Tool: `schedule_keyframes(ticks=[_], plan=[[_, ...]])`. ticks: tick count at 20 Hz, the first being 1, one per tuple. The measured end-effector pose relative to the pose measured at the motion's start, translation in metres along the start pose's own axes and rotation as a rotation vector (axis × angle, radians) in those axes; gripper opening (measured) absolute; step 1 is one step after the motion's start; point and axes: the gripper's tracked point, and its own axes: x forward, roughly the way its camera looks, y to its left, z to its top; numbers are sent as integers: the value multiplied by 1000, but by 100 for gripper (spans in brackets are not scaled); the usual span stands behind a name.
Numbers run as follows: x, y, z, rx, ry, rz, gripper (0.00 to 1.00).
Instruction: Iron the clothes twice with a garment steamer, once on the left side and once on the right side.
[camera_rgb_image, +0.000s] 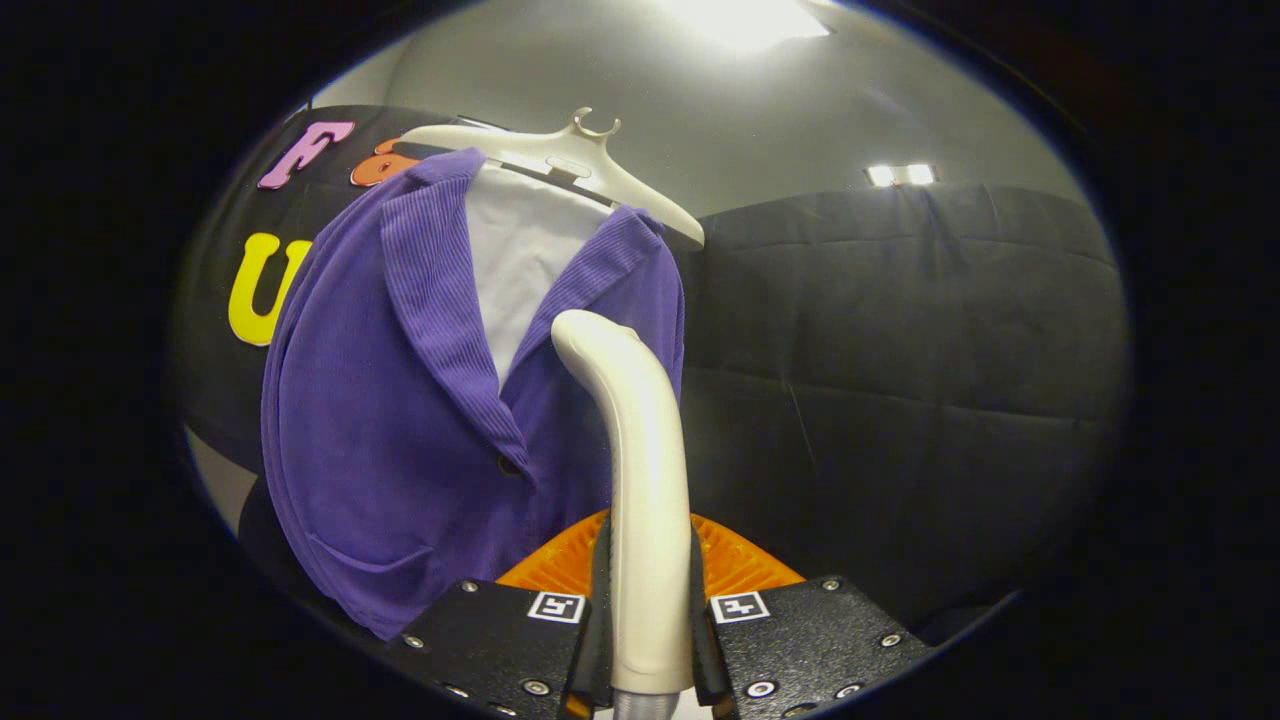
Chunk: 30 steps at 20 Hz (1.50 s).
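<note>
Now | steamer (645, 480) clamped btwn jaws | head at purple jacket (390, 420)

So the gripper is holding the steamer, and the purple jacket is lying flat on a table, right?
Not quite. The gripper does hold the steamer, both fingers pressed on its handle, but the purple jacket isn't lying on a table. The gripper view shows it hanging on a white hanger, just beyond the steamer's head.

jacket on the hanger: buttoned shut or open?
Buttoned at the front: the purple jacket closes at a dark button, lapels apart above. The tongs are shut on the steamer just before it.
</note>
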Motion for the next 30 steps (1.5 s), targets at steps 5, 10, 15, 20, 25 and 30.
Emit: schedule_keyframes(ticks=[5,10,15,20,25,30], plan=[[-5,-4,-54,-28,71,-9,31],[0,9,-106,-86,147,33,31],[-1,18,-146,-142,207,52,31],[-2,17,-172,-153,249,46,31],[-5,17,-169,-128,274,31,31],[-3,20,-174,-106,318,32,32]])
